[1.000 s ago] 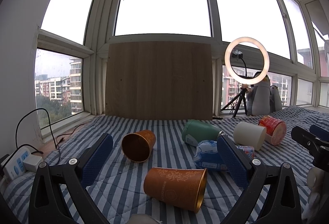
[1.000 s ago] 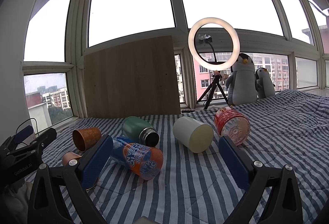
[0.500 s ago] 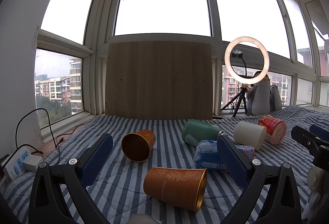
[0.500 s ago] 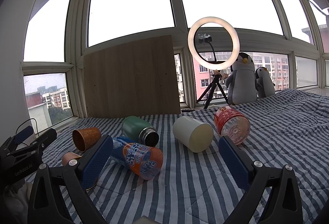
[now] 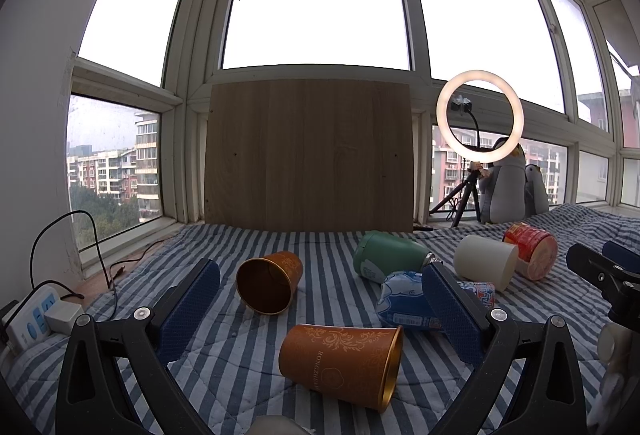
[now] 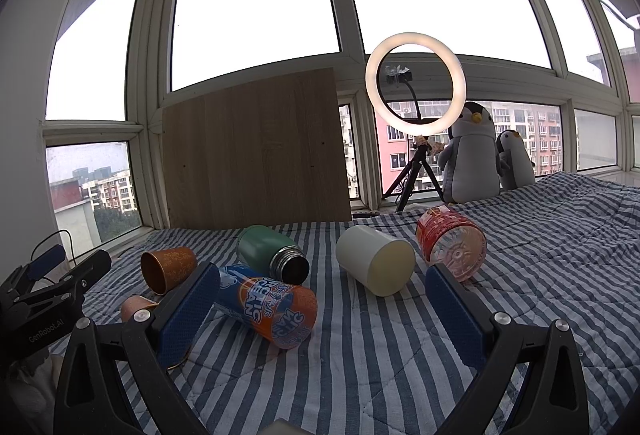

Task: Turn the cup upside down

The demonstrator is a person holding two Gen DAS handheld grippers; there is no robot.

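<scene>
My left gripper (image 5: pixel 320 311) hangs released above the blue-and-white striped quilt (image 5: pixel 328 247), jaws spread wide with nothing between the blue pads. Just below it lies the copper-coloured metal cup with gold scrollwork (image 5: pixel 342 363), on its side, mouth to the right; I can read "RONGZHEAN" down its wall. A second copper metal cup (image 5: pixel 269 287) lies beyond, well apart, mouth towards me.

My right gripper (image 6: pixel 322 309) is equally slack and empty-handed. Between its fingers lies an orange and blue drinks can (image 6: pixel 266 309), on its side, its large lettering upside down and not surely legible. Behind it lie a green steel flask (image 6: pixel 272 255), a cream cylindrical cup (image 6: pixel 376 265) and a red-labelled tub (image 6: pixel 452 245). The other handset (image 6: pixel 40 299) at the left edge reads "GenRobot.AI".
</scene>
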